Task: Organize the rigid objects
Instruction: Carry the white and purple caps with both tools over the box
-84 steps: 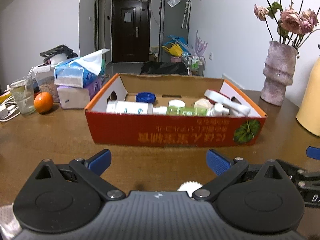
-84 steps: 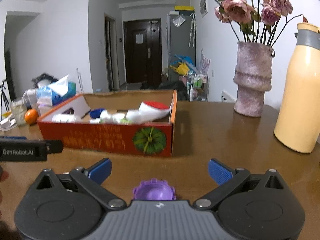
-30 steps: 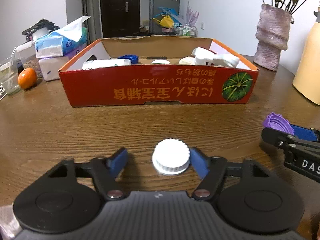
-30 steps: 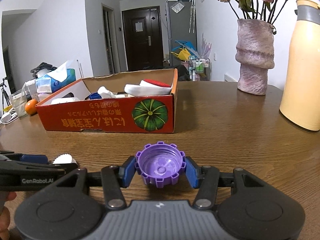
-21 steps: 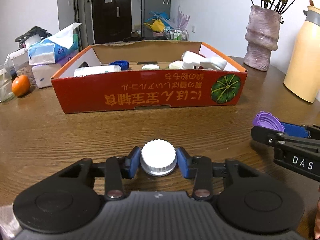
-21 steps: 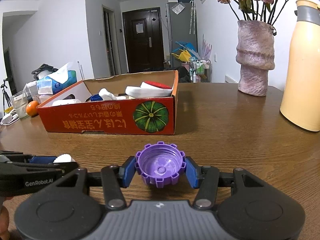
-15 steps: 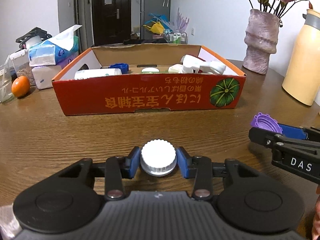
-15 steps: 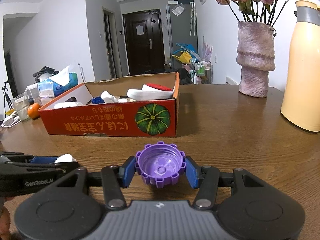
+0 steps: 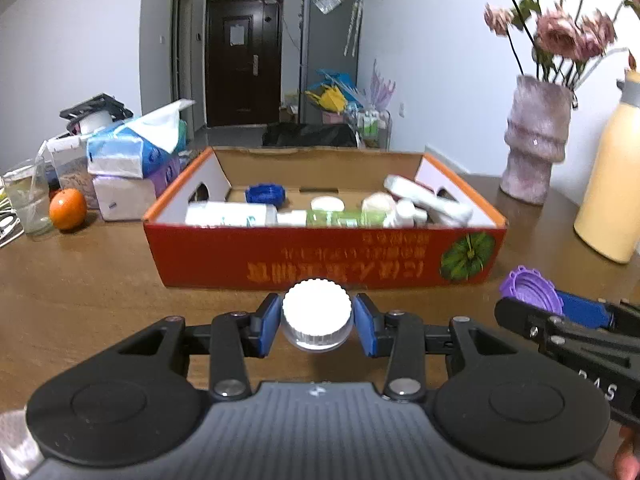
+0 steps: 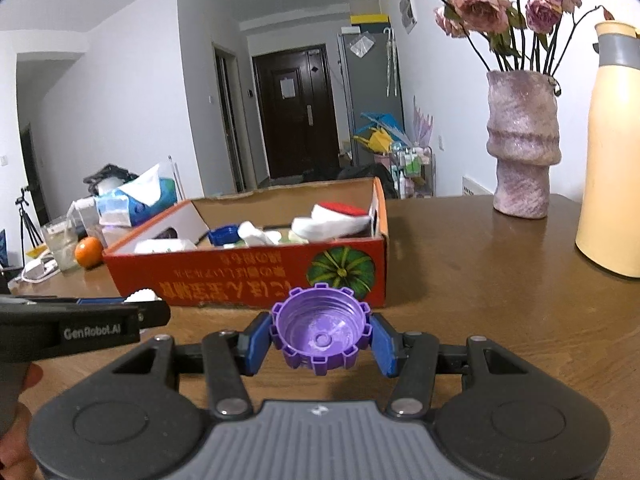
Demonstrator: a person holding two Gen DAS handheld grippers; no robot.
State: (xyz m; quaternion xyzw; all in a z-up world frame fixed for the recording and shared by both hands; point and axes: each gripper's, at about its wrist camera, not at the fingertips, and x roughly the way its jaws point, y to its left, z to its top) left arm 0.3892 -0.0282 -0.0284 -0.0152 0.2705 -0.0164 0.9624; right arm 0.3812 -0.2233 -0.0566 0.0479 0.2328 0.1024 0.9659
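the left gripper (image 9: pixel 317 322) is clamped on a round white ribbed plastic cap (image 9: pixel 317 313), its blue pads pressing both sides, and the cap hangs just above the brown wooden counter (image 9: pixel 80 280) in front of the red cardboard box (image 9: pixel 320 256). the right gripper (image 10: pixel 320 338) is closed on a purple notched plastic cap (image 10: pixel 320 330), hollow side up, also short of the box's near wall.

the step in hand looks like carrying both caps into the box. to do it well, lift each cap clear of the near wall before moving forward, keep the squeeze steady because the ribbed rims offer little purchase, and aim for the bare cardboard floor near the blue cap (image 9: pixel 265 194) rather than onto the white bottle (image 9: pixel 230 214) and green bottle (image 9: pixel 340 218) lying along the front. whether that gap is wide enough for both caps is hard to judge from this low angle. release only once each cap is low inside.

against the earlier frames, the white cap sat on the counter between wide-apart pads; now it is pinched and raised, and the box interior shows more fully. the purple cap was already gripped, and it too now sits higher against the box front.
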